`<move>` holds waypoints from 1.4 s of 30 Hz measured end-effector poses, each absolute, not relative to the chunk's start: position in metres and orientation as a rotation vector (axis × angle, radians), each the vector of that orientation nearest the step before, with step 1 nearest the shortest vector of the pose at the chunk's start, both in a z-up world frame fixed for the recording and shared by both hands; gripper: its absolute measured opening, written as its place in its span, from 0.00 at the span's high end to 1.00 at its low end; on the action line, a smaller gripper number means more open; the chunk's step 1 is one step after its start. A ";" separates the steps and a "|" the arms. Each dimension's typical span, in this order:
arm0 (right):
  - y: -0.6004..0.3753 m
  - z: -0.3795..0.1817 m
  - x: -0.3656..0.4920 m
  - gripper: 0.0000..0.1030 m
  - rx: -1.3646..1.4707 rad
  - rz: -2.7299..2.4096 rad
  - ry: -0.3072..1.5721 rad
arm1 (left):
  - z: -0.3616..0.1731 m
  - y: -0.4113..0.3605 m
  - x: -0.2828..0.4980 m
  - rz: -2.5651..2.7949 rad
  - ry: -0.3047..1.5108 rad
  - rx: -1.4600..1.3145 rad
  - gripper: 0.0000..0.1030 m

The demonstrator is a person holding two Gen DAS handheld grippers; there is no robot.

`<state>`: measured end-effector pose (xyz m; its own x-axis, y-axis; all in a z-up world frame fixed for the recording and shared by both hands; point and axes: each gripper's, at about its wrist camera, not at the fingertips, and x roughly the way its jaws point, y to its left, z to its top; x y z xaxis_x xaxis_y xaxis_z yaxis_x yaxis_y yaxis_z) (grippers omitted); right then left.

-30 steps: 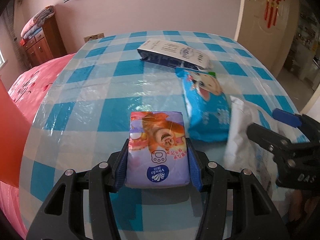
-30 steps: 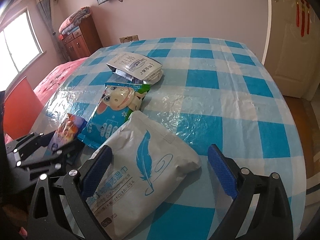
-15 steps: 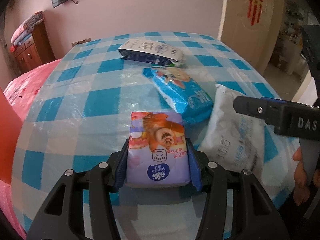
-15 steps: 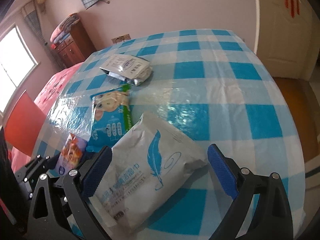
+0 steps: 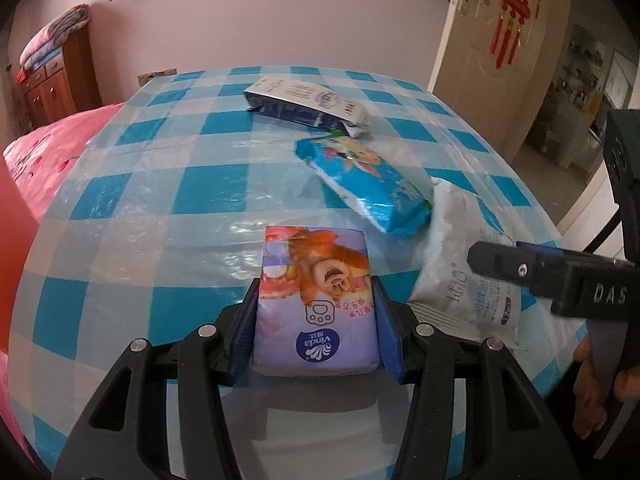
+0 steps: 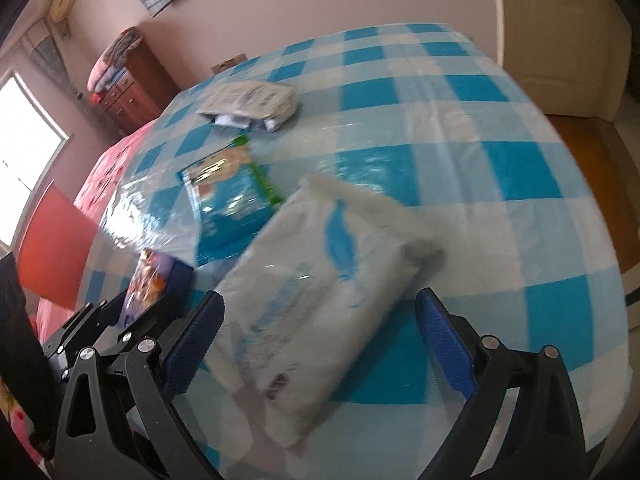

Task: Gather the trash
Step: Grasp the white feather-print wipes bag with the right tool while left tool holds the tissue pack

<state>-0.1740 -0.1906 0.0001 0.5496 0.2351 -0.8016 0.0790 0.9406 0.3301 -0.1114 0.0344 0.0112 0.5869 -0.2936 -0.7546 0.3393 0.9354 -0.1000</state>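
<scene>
Left gripper (image 5: 316, 312) jaws clamp a purple tissue pack (image 5: 316, 300) by its sides, over the near part of the checked table (image 5: 132, 200). Right gripper (image 6: 320, 340) jaws stand wide, straddling a white feather-print pack (image 6: 320, 280), pads not pressing it. Beyond the jaws lie a blue wipes pack (image 5: 368, 184), then a white-and-navy packet (image 5: 308, 104) farther back.

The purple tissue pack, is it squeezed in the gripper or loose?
Squeezed. The left gripper's blue pads press both sides of the purple tissue pack.
</scene>
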 end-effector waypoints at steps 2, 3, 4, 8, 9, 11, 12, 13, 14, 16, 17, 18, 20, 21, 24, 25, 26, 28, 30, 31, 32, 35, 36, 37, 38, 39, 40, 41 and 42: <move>-0.179 0.001 -0.170 0.08 0.309 0.086 0.994 | 0.012 0.042 -0.112 -0.365 0.868 0.040 0.48; -0.176 0.001 -0.168 0.08 0.293 0.082 0.993 | 0.012 0.045 -0.112 -0.363 0.867 0.035 0.48; -0.172 0.000 -0.166 0.08 0.279 0.080 0.993 | 0.013 0.049 -0.113 -0.361 0.865 0.030 0.48; -0.160 -0.001 -0.155 0.07 0.219 0.053 0.986 | 0.016 0.061 -0.114 -0.353 0.852 0.023 0.48; -0.157 -0.001 -0.152 0.07 0.203 0.050 0.986 | 0.017 0.065 -0.115 -0.350 0.848 0.018 0.48; -0.151 0.000 -0.147 0.07 0.167 0.042 0.983 | 0.019 0.071 -0.114 -0.348 0.848 0.006 0.48; -0.147 0.000 -0.145 0.06 0.148 0.040 0.980 | 0.019 0.074 -0.114 -0.346 0.847 0.000 0.48; -0.145 0.000 -0.143 0.06 0.130 0.040 0.979 | 0.020 0.076 -0.114 -0.343 0.845 -0.001 0.48; -0.143 0.000 -0.141 0.06 0.118 0.040 0.978 | 0.020 0.078 -0.113 -0.341 0.843 0.000 0.48; -0.139 0.000 -0.137 0.06 0.080 0.040 0.976 | 0.021 0.081 -0.113 -0.337 0.838 0.004 0.48; -0.138 0.000 -0.135 0.06 0.069 0.039 0.976 | 0.022 0.082 -0.112 -0.338 0.836 0.003 0.48; -0.136 0.000 -0.133 0.06 0.059 0.039 0.978 | 0.022 0.083 -0.112 -0.339 0.836 0.004 0.48; -0.135 0.001 -0.128 0.06 0.049 0.033 0.991 | 0.023 0.084 -0.112 -0.343 0.835 0.008 0.48; -0.134 0.001 -0.126 0.06 0.052 0.030 1.000 | 0.023 0.084 -0.111 -0.344 0.833 0.010 0.48; -0.135 -0.001 -0.118 0.06 0.064 0.016 1.035 | 0.026 0.086 -0.110 -0.346 0.826 0.009 0.48; -0.134 -0.002 -0.117 0.06 0.059 0.012 1.043 | 0.026 0.087 -0.109 -0.345 0.825 0.008 0.48; -0.132 -0.004 -0.115 0.06 0.045 0.006 1.048 | 0.027 0.088 -0.109 -0.345 0.824 0.006 0.48; -0.129 -0.007 -0.115 0.06 0.005 0.001 1.048 | 0.028 0.090 -0.107 -0.349 0.827 0.004 0.48; -0.130 -0.008 -0.116 0.06 0.003 0.010 1.039 | 0.028 0.091 -0.106 -0.351 0.829 0.003 0.48; -0.131 -0.009 -0.116 0.07 0.007 0.015 1.041 | 0.028 0.090 -0.106 -0.351 0.831 0.004 0.48; -0.132 -0.009 -0.116 0.07 0.005 0.017 1.041 | 0.027 0.090 -0.106 -0.355 0.837 0.005 0.48; -0.133 -0.007 -0.118 0.15 -0.005 0.031 1.030 | 0.024 0.089 -0.106 -0.367 0.840 0.014 0.48; -0.133 -0.006 -0.119 0.17 -0.008 0.034 1.028 | 0.024 0.089 -0.106 -0.372 0.837 0.021 0.48; -0.133 -0.006 -0.121 0.18 -0.011 0.035 1.027 | 0.024 0.089 -0.106 -0.377 0.836 0.030 0.48; -0.134 -0.006 -0.122 0.18 -0.011 0.040 1.025 | 0.023 0.088 -0.105 -0.384 0.839 0.040 0.43; -0.134 -0.006 -0.123 0.19 -0.010 0.044 1.027 | 0.022 0.088 -0.104 -0.383 0.844 0.045 0.37; -0.135 -0.005 -0.123 0.19 -0.002 0.051 1.031 | 0.021 0.088 -0.104 -0.381 0.849 0.046 0.37; -0.135 -0.005 -0.124 0.20 0.000 0.054 1.030 | 0.019 0.088 -0.104 -0.384 0.854 0.044 0.36; -0.134 -0.004 -0.125 0.20 -0.005 0.058 1.027 | 0.017 0.087 -0.104 -0.388 0.860 0.044 0.36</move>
